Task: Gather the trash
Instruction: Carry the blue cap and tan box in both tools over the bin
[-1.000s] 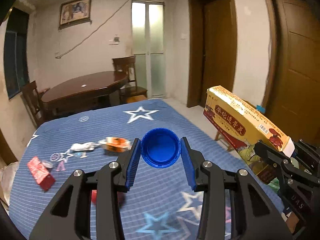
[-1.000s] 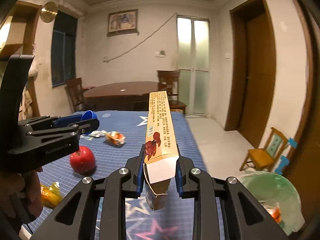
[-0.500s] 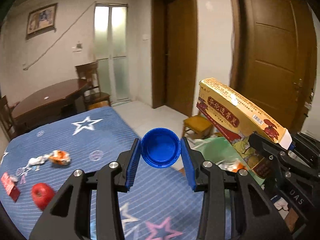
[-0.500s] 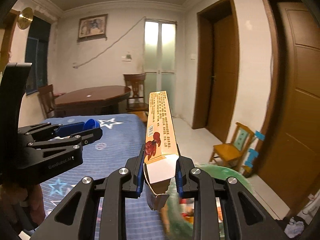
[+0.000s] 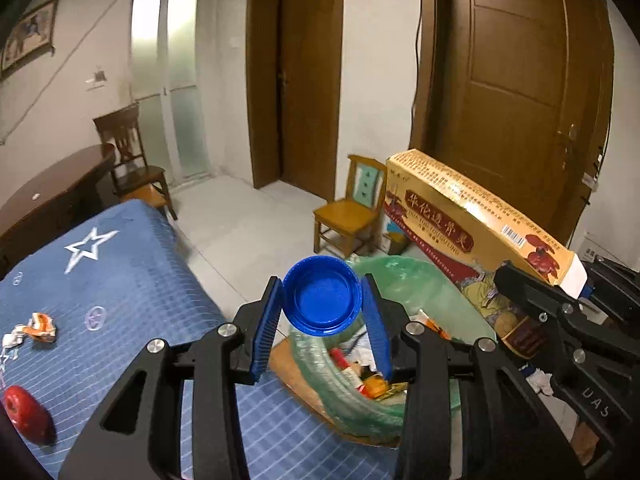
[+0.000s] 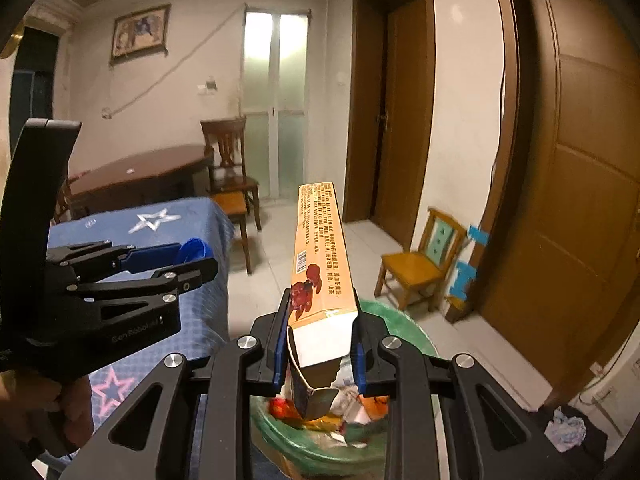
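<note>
In the left wrist view the blue cap and the left gripper cover the near part of the green-lined trash bin, so much of its litter cannot be identified. The red apple is partly cut by the dark lens edge. In the right wrist view the yellow carton and the right gripper hide the bin's middle, and its contents there are blurred. The small print on the carton is too fine to read.

Right tool clamps a long orange box above the green-lined bin.
</note>
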Tool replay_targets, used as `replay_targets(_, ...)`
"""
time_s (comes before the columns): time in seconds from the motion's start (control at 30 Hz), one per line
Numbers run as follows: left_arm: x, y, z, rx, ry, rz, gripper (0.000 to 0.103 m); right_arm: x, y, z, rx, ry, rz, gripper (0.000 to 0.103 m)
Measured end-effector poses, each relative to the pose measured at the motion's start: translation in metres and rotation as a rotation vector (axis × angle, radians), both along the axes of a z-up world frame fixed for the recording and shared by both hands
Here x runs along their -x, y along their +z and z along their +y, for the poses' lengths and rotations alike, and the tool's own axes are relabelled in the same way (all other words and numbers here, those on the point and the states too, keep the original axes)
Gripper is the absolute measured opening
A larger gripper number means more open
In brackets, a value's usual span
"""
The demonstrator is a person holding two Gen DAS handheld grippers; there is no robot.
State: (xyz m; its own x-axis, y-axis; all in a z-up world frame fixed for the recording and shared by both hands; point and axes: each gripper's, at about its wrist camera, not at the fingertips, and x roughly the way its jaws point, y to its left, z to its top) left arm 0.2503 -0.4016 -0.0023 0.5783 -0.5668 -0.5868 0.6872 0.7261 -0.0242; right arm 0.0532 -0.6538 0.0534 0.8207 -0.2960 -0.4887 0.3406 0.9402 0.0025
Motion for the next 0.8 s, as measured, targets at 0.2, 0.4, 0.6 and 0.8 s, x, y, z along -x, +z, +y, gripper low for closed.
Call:
replay_targets(0.2, -0.009, -0.022, -0.028, -0.045, -0.029, 0.065, 0.039, -0.025, -0.026, -0.029, -0.050, -0.020, 0.085, 0.026)
replay_targets(0.4, -0.013, -0.040, -0.045, -0.083, -0.040, 0.087, 0.039, -0.041, -0.052, -0.035, -0.095, -0.029, 0.147, 0.026)
replay_targets(0.6, -0.019, -0.053, -0.057, -0.102, -0.047, 0.099, 0.039, -0.050, -0.073, -0.048, -0.136, -0.038, 0.183, 0.026)
replay_targets(0.8, -0.020, -0.058, -0.065, -0.114, -0.052, 0.105, 0.039, -0.052, -0.082, -0.054, -0.156, -0.038, 0.195, 0.026)
